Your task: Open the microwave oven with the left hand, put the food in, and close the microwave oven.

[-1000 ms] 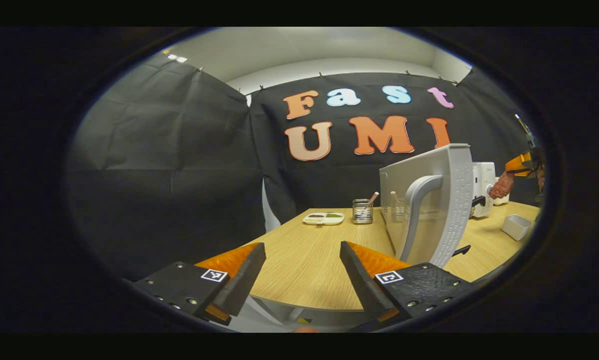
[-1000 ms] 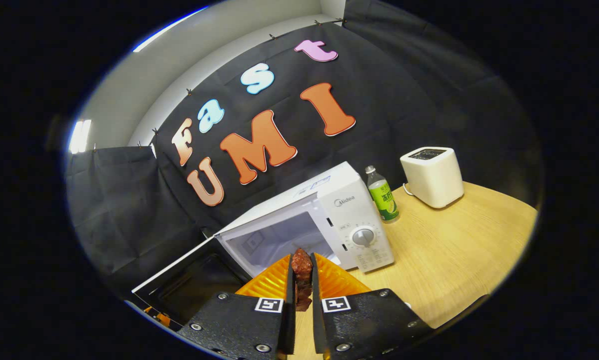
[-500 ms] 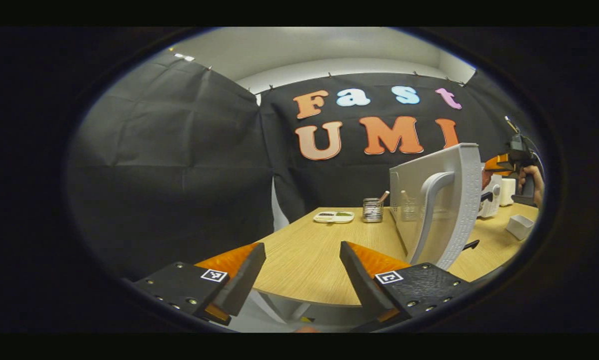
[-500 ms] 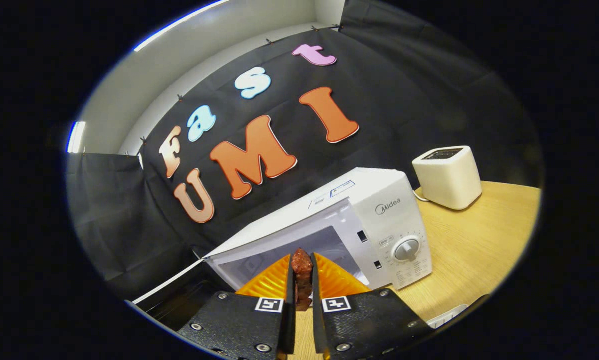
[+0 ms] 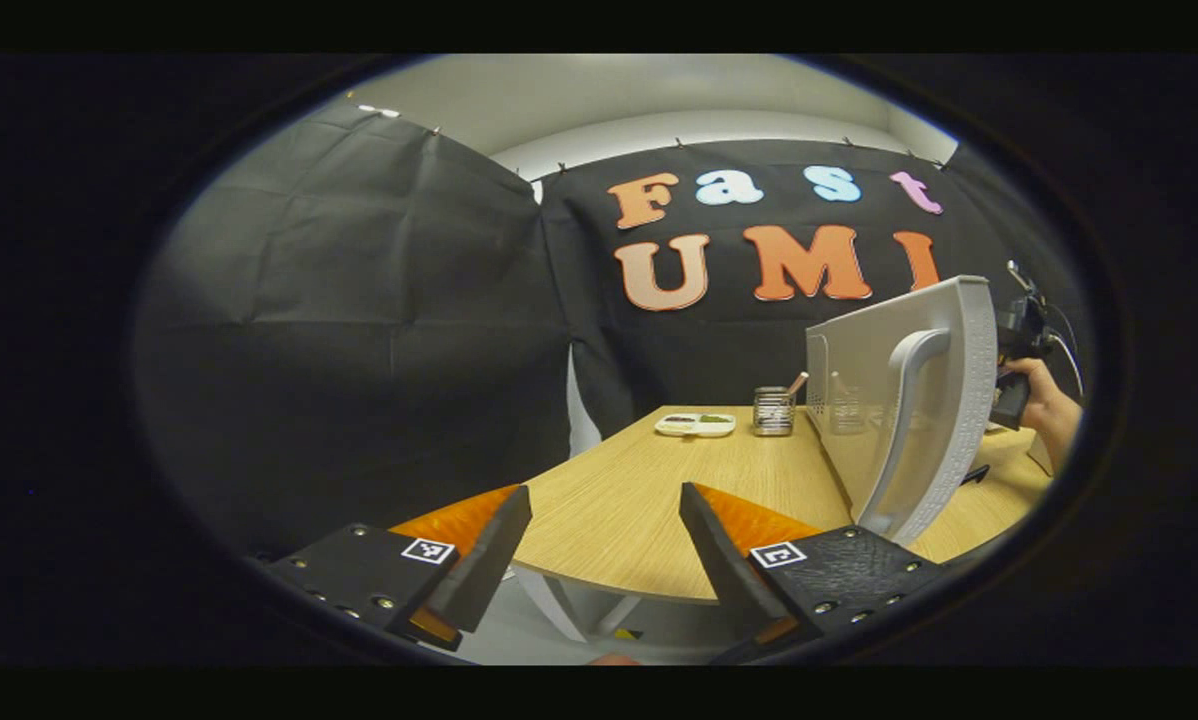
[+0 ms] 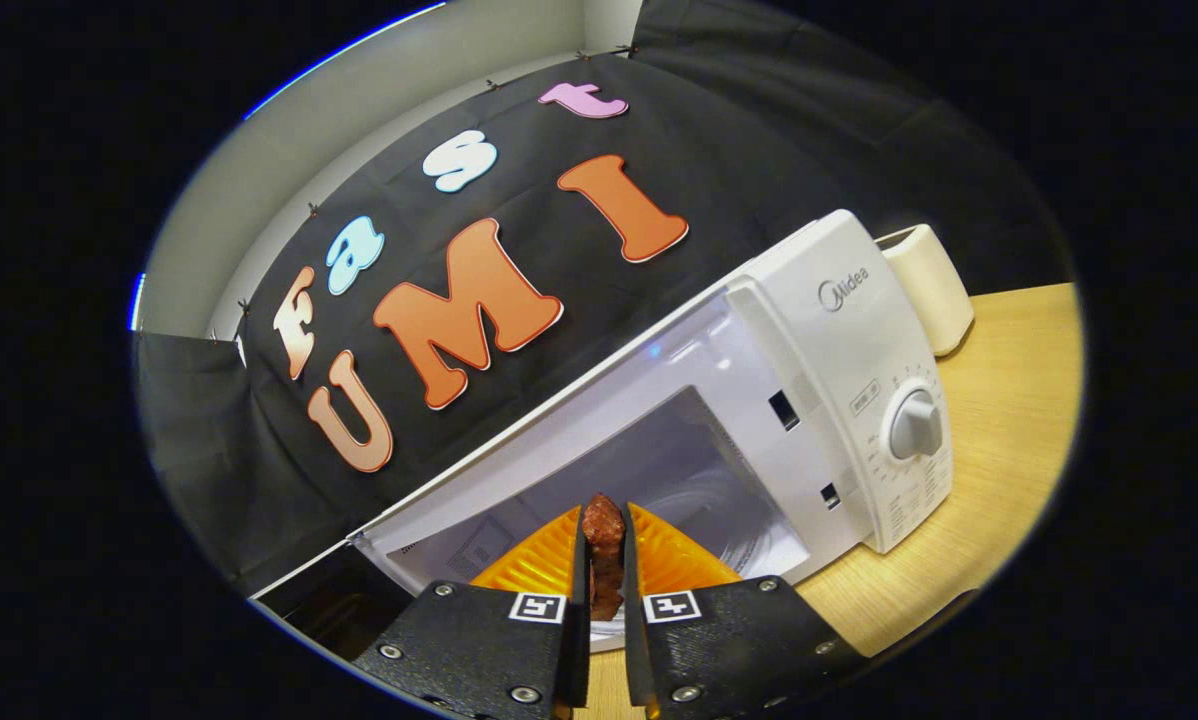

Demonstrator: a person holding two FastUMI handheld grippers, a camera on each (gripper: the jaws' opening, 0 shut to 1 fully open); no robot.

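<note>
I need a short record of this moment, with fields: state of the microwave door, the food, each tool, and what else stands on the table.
microwave door: swung open
microwave: cavity open, dial on its panel
food: a dark red-brown piece, in front of the cavity
right tool: shut on the food
left tool: open, holds nothing
table: wooden
also on the table: toaster, divided dish, mesh holder

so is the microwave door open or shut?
Open. The door stands swung out, handle facing the left gripper view; the right gripper view shows the bare cavity.
</note>
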